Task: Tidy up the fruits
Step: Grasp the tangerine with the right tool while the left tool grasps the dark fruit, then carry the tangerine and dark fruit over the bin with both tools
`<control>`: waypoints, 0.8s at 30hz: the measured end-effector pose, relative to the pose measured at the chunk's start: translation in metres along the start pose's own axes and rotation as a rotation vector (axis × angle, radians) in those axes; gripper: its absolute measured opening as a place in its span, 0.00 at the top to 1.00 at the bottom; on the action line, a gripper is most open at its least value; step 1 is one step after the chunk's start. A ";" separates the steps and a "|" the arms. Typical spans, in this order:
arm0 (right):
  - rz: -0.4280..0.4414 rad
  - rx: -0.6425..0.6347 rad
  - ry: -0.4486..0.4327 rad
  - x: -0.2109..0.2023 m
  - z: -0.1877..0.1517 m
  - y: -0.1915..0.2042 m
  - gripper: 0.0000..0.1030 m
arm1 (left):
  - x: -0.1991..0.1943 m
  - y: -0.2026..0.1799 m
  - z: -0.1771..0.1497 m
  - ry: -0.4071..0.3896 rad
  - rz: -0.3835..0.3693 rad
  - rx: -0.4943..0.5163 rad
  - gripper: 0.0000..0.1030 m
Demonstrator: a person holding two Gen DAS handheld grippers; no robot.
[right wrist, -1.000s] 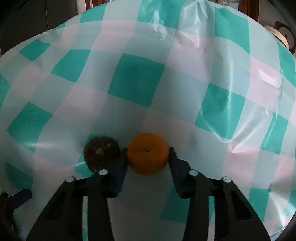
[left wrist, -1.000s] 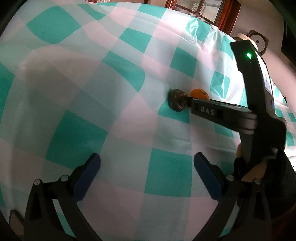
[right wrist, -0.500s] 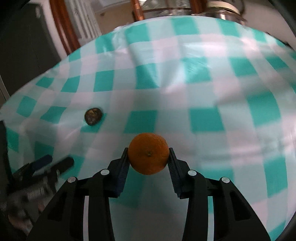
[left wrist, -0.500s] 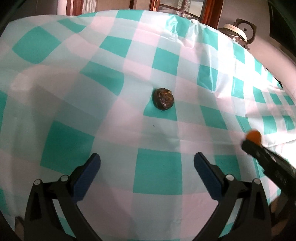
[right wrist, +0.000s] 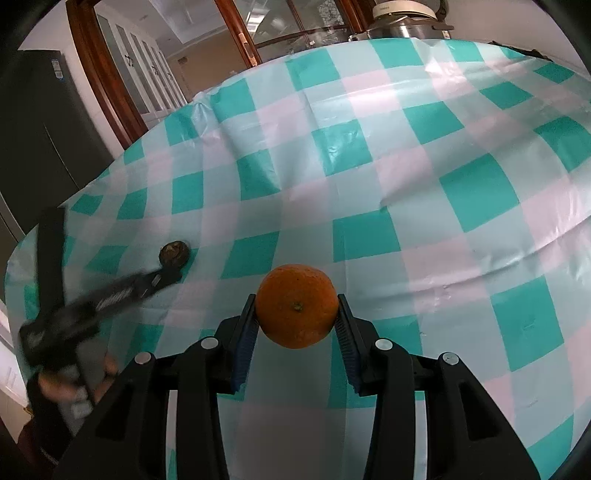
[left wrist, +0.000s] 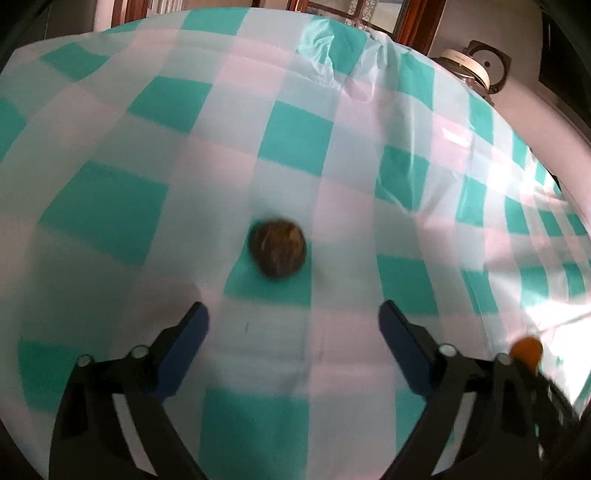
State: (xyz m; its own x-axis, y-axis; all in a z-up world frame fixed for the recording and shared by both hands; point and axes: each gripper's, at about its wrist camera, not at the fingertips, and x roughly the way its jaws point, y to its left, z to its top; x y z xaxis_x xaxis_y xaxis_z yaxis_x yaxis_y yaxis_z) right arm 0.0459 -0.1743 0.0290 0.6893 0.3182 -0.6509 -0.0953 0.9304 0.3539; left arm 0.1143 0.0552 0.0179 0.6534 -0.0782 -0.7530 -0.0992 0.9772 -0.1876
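Orange fruit dimpled, gripped in R tongs | brown fruit rough | L tongs closing, empty

The tablecloth looks like thin shiny plastic with wrinkles in it. The orange has a bumpy, slightly shiny skin, and the brown fruit looks rough and dull. The door frame is glossy brown wood, and the pot looks like shiny metal.
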 end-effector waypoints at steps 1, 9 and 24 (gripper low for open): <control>0.004 0.006 0.002 0.001 0.000 -0.001 0.60 | 0.007 -0.003 0.006 0.000 0.008 0.010 0.19; 0.017 0.025 0.023 0.006 0.000 -0.005 0.60 | 0.032 -0.020 0.026 0.005 0.141 0.103 0.36; 0.045 0.064 0.007 0.004 -0.002 -0.011 0.60 | -0.052 -0.027 -0.046 -0.084 -0.035 0.146 0.61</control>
State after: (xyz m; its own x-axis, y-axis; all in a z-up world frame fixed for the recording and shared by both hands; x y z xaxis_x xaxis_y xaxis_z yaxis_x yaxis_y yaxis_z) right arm 0.0477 -0.1833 0.0210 0.6806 0.3609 -0.6376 -0.0801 0.9017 0.4248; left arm 0.0488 0.0235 0.0334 0.7155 -0.1024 -0.6910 0.0313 0.9929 -0.1147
